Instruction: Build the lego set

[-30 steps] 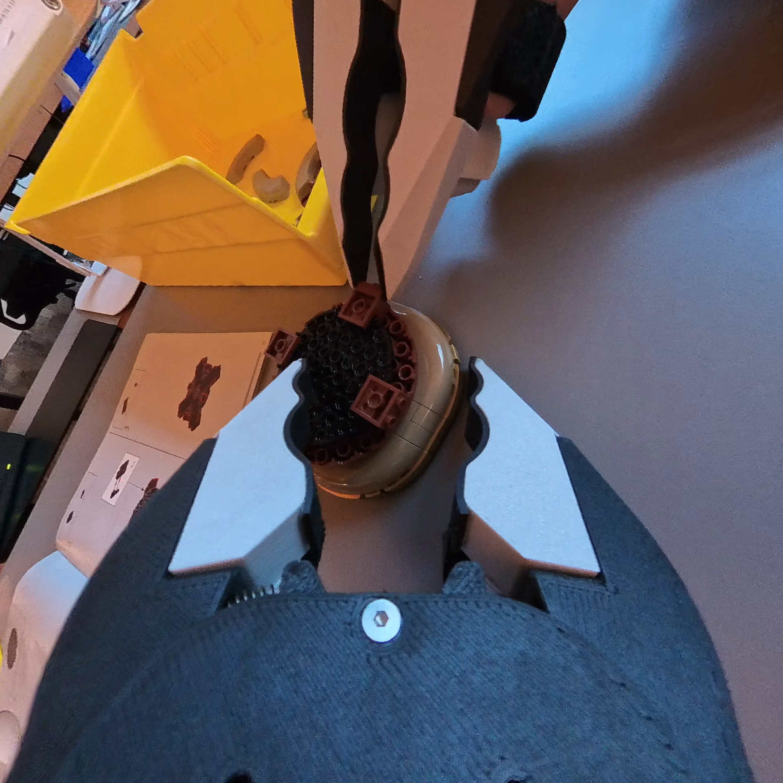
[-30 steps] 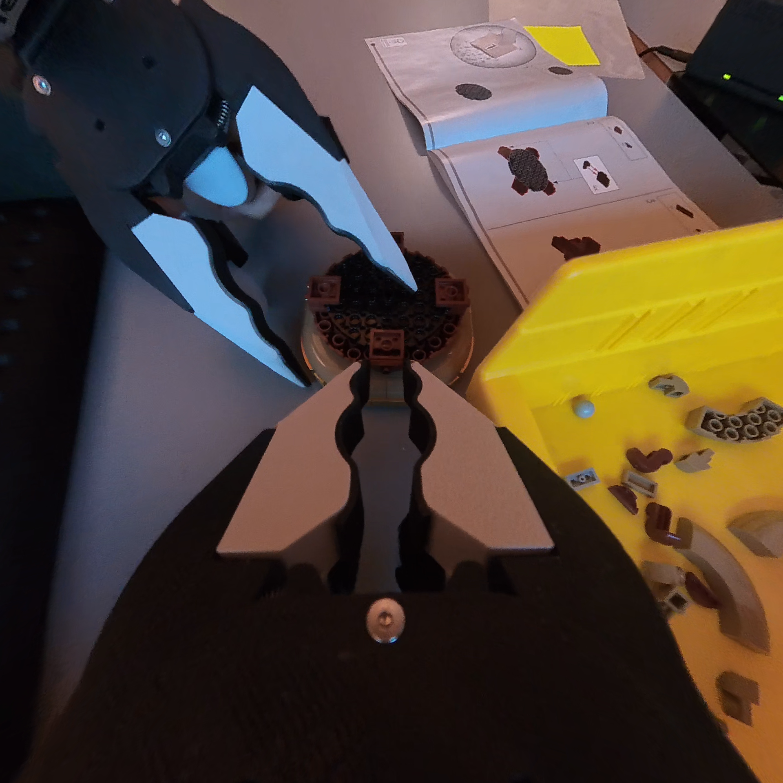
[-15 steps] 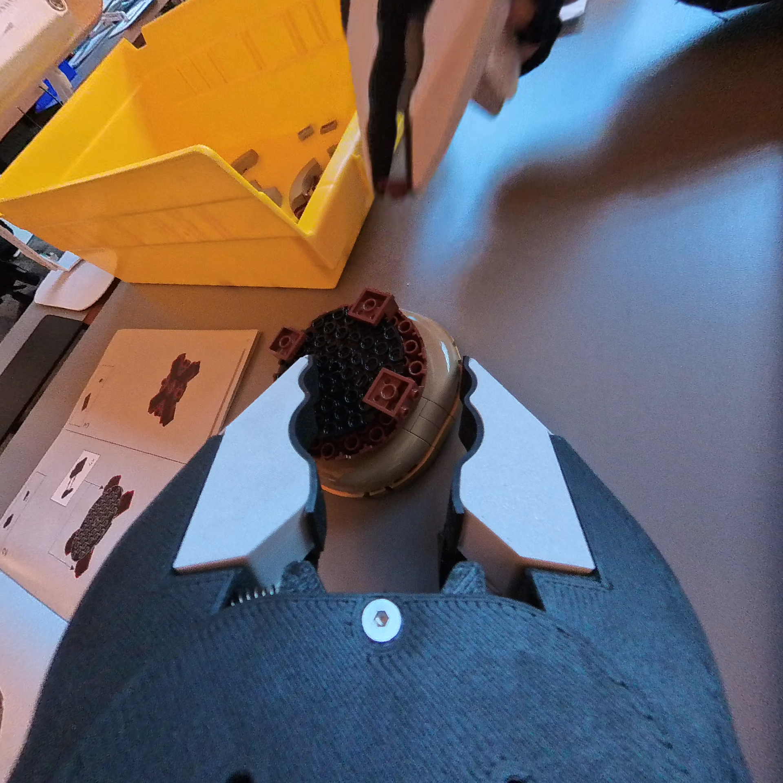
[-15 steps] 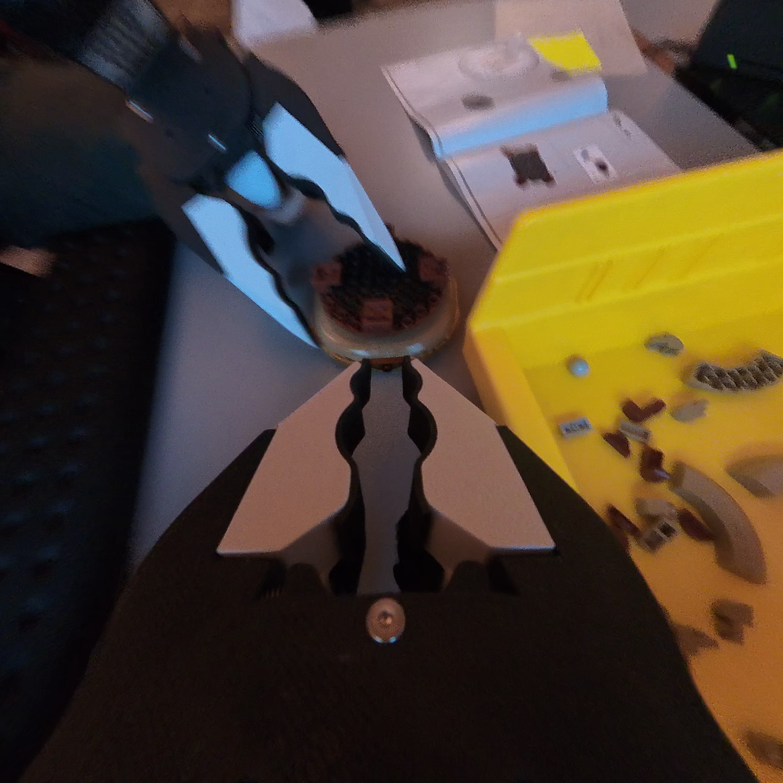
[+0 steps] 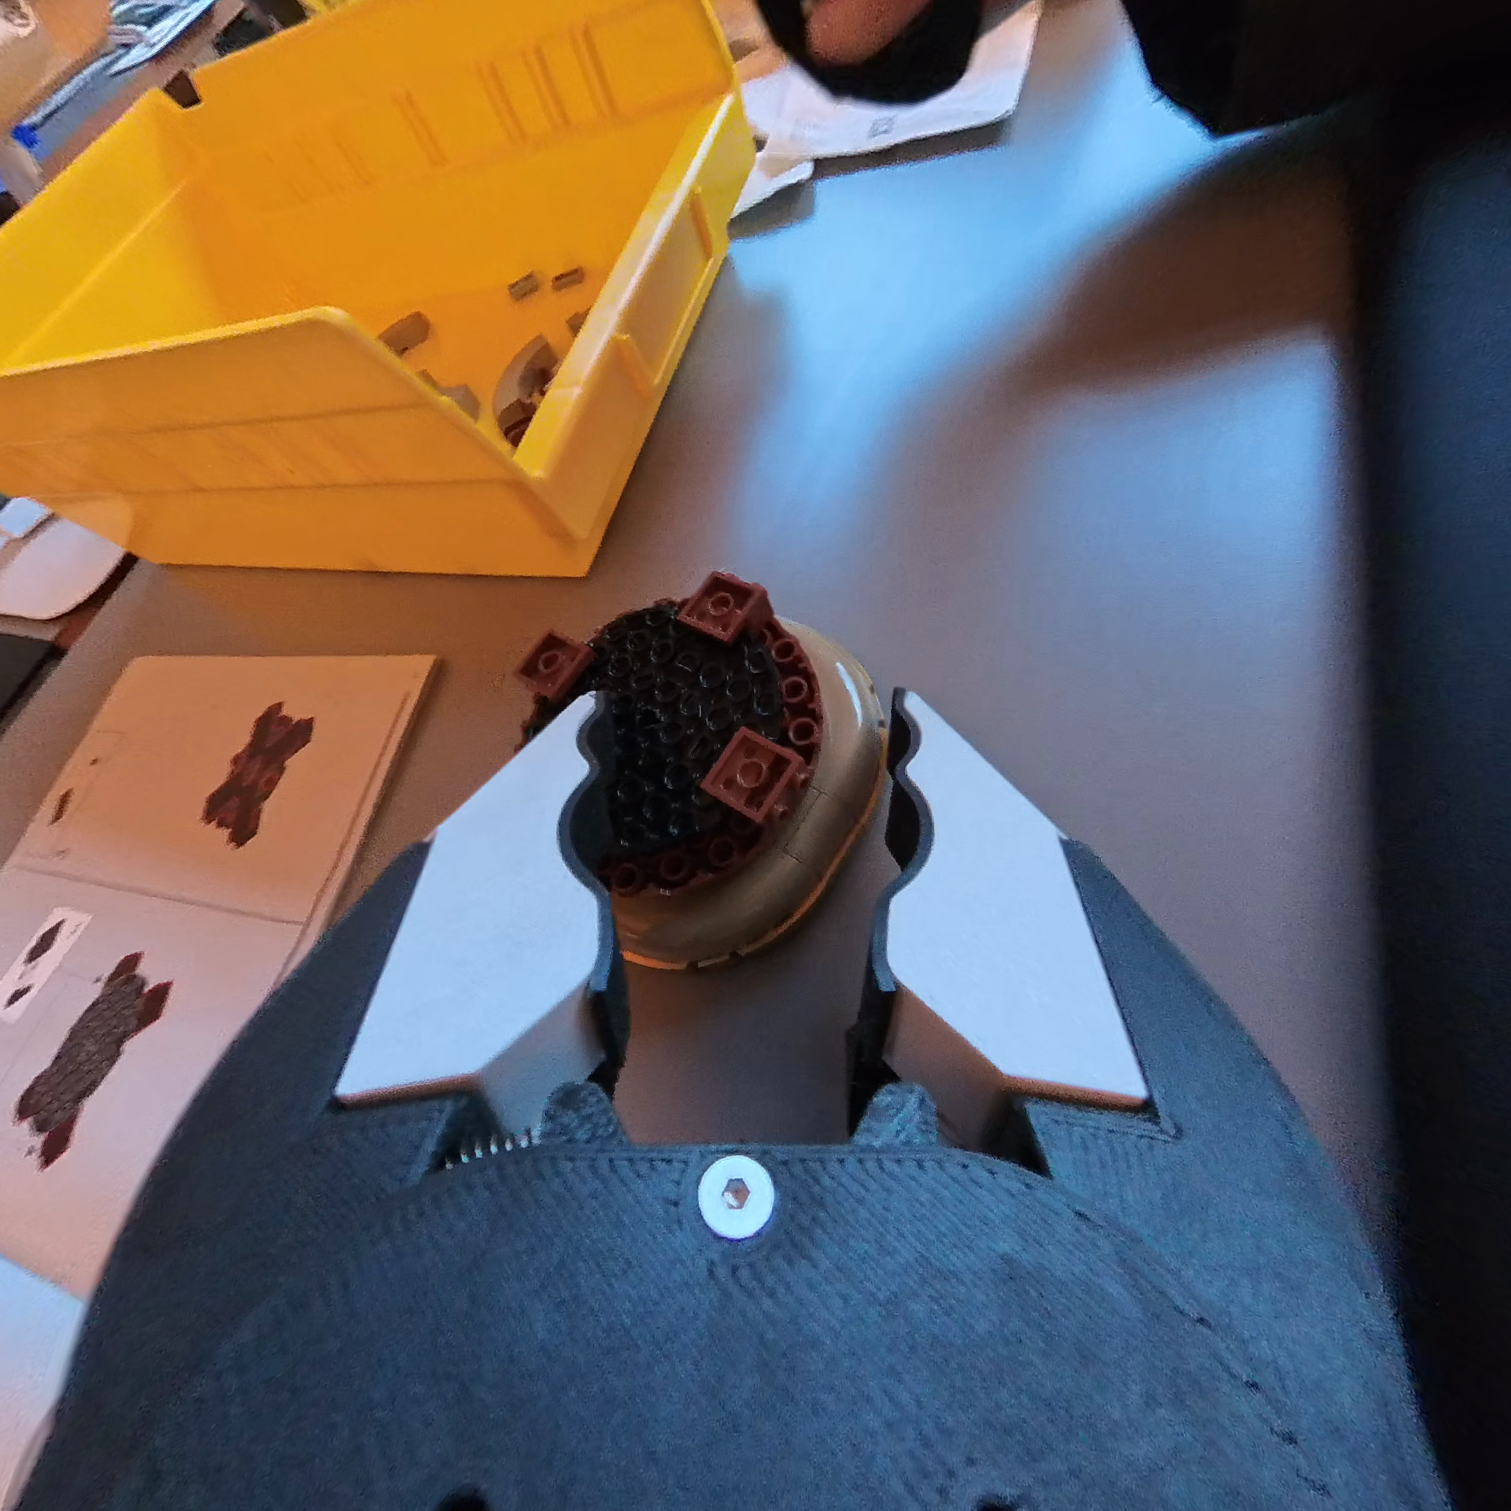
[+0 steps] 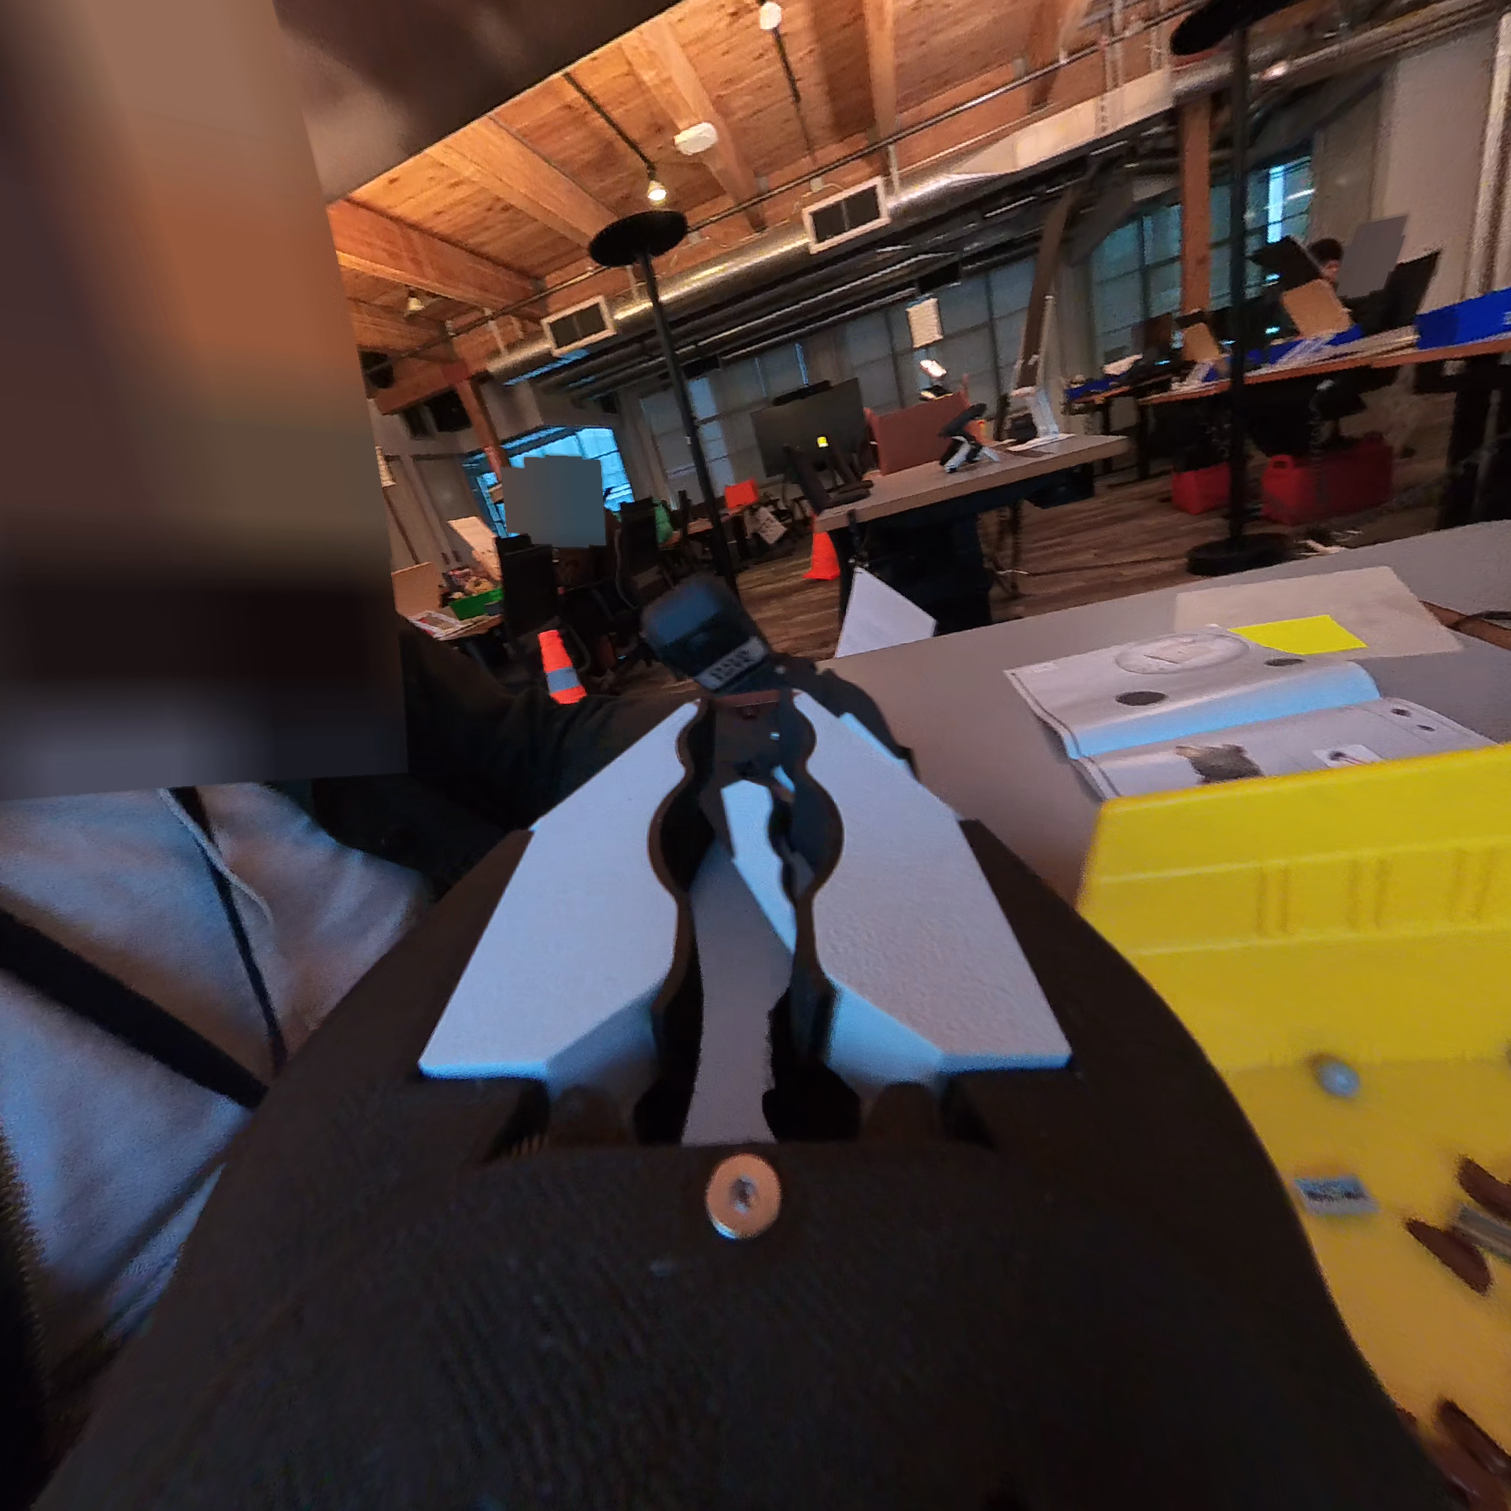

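While the left claw [image 5: 740,736] stands spread on either side of the round lego build [image 5: 719,777], its fingers [image 5: 507,883] flank the tan rim; whether they touch it cannot be told. That build sits on the grey counter [image 5: 1022,531], black studs in the middle, a dark red ring around them and three small red-brown bricks [image 5: 756,773] on top. Just behind it stands the yellow bin [image 5: 343,392], with a few loose pieces [image 5: 523,376] on its floor. An open manual [image 5: 204,818] lies to the left of the build.

From the right wrist view, the right claw [image 6: 744,715] is raised and points across the room, its jaws a narrow gap apart with nothing seen between them. Beyond its tips shows the left claw. The bin lies at its right, with the manual farther back on the counter.
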{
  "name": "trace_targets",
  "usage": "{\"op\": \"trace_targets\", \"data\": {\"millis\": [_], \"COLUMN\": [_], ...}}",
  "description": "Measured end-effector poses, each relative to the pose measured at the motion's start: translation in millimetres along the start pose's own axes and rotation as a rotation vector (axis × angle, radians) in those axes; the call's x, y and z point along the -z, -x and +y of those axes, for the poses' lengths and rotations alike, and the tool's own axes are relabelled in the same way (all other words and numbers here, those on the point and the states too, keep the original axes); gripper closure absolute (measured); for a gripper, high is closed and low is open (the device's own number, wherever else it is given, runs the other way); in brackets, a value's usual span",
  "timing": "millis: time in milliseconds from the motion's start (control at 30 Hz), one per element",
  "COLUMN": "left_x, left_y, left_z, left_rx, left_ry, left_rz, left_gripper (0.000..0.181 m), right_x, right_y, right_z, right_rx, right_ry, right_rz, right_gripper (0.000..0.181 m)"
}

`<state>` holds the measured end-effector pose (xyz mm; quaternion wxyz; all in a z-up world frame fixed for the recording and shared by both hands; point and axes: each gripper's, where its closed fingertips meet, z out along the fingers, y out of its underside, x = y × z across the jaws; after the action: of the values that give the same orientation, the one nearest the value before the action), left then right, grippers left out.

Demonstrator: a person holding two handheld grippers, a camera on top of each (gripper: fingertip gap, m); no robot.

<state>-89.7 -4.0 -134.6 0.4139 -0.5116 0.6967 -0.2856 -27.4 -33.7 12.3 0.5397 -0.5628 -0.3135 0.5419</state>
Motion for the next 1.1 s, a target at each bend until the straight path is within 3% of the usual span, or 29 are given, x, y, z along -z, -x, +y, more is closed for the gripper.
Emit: {"op": "trace_targets", "data": {"millis": [67,167,200,267,400,467,533,600,767,933,1100], "left_x": [1.6,1.4,1.0,0.8,2.8,6.4,12.8,18.2,15.2,7.2,0.8], "left_y": [-9.1,-17.7,-18.1,-18.1,-14.5,-8.6,-1.2,3.7,0.6,-13.8,-13.3], "left_z": [-3.9,-6.1,-5.9,-5.4,-5.4,-11.7,-20.7,-26.2,-13.7,-7.2,0.7], "left_rx": [-0.002,-0.040,-0.055,-0.070,-0.088,-0.090,-0.060,-0.004,0.010,-0.058,-0.158], "left_ry": [-0.023,-0.025,-0.016,-0.001,-0.004,-0.037,-0.085,-0.127,-0.098,-0.055,0.002], "left_rz": [0.051,0.083,0.079,0.073,0.053,0.016,-0.013,-0.012,0.025,0.061,-0.010], "left_gripper": [0.116,0.113,0.113,0.113,0.118,0.118,0.115,0.111,0.116,0.115,0.108], "right_x": [4.0,35.1,45.1,50.6,44.7,43.1,26.5,1.1,-37.0,-39.3,-32.7], "right_y": [-25.6,-94.9,-108.8,-120.2,-103.3,-92.8,-76.3,-58.0,-35.1,-37.5,-43.3], "right_z": [3.7,13.2,15.0,18.1,-3.9,-9.3,2.9,35.1,109.9,138.1,132.0], "right_rx": [0.037,0.184,0.202,0.152,0.126,0.174,0.217,0.204,0.199,0.242,0.236], "right_ry": [0.024,0.162,0.203,0.228,0.070,0.066,0.140,0.280,0.604,0.741,0.723], "right_rz": [0.156,0.669,0.783,0.856,0.745,0.709,0.600,0.456,0.327,0.345,0.387], "right_gripper": [0.168,0.168,0.164,0.140,0.139,0.141,0.143,0.148,0.147,0.153,0.167]}}
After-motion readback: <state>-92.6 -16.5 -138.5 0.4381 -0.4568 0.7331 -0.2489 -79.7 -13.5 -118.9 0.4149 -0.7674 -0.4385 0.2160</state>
